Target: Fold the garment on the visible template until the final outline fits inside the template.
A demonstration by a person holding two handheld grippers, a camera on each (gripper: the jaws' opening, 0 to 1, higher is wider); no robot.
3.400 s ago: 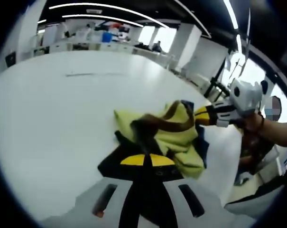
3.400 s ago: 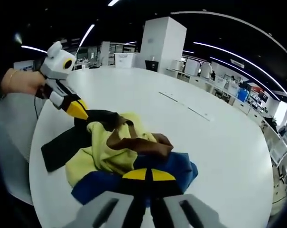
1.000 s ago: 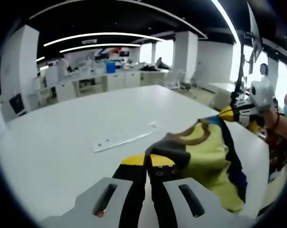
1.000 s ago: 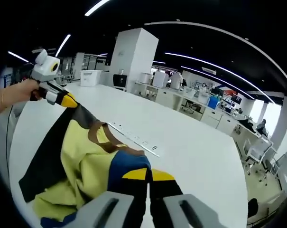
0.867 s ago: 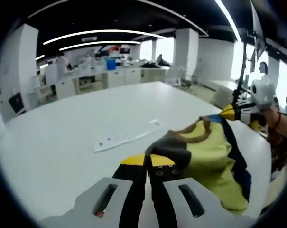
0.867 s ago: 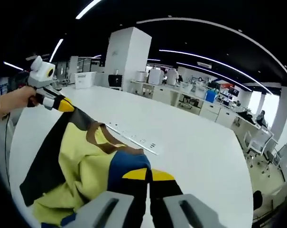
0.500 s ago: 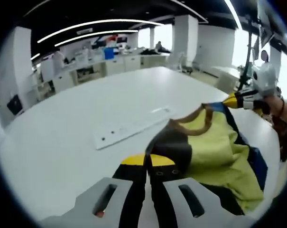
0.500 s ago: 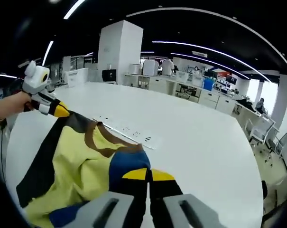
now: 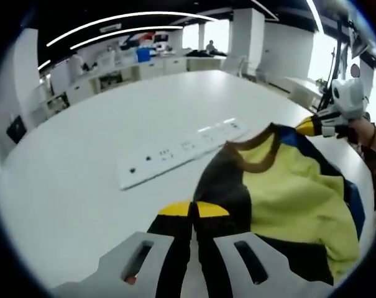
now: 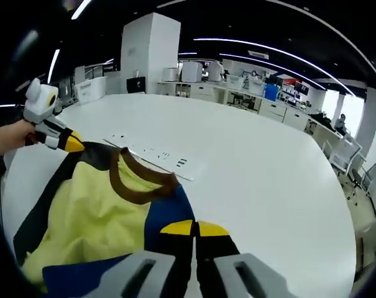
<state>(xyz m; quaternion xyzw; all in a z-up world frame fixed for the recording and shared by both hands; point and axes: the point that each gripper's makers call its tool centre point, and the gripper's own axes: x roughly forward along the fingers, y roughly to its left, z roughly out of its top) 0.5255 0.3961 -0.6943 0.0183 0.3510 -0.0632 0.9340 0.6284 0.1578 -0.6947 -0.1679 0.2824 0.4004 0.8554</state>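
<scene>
The garment [image 9: 287,192] is a yellow top with a brown collar [image 9: 253,152], one black shoulder and one blue shoulder. It hangs spread between both grippers over the white table [image 9: 69,186]. My left gripper [image 9: 194,210] is shut on the black shoulder. In the left gripper view the right gripper [image 9: 307,127] pinches the blue shoulder at far right. In the right gripper view my right gripper [image 10: 194,228] is shut on the blue shoulder of the garment [image 10: 94,211]. There the left gripper [image 10: 68,144] holds the black corner at left.
A flat white strip with small dark marks [image 9: 181,149] lies in the tabletop just beyond the collar, also the strip [image 10: 153,155]. Hands [image 9: 365,133] hold the grippers. Office desks and a white pillar [image 10: 147,53] stand beyond the table [image 10: 268,186].
The bunched garment was lifted and pulled wide between the two grippers. Over the last second it has come lower and flatter toward the table, with both grips unchanged.
</scene>
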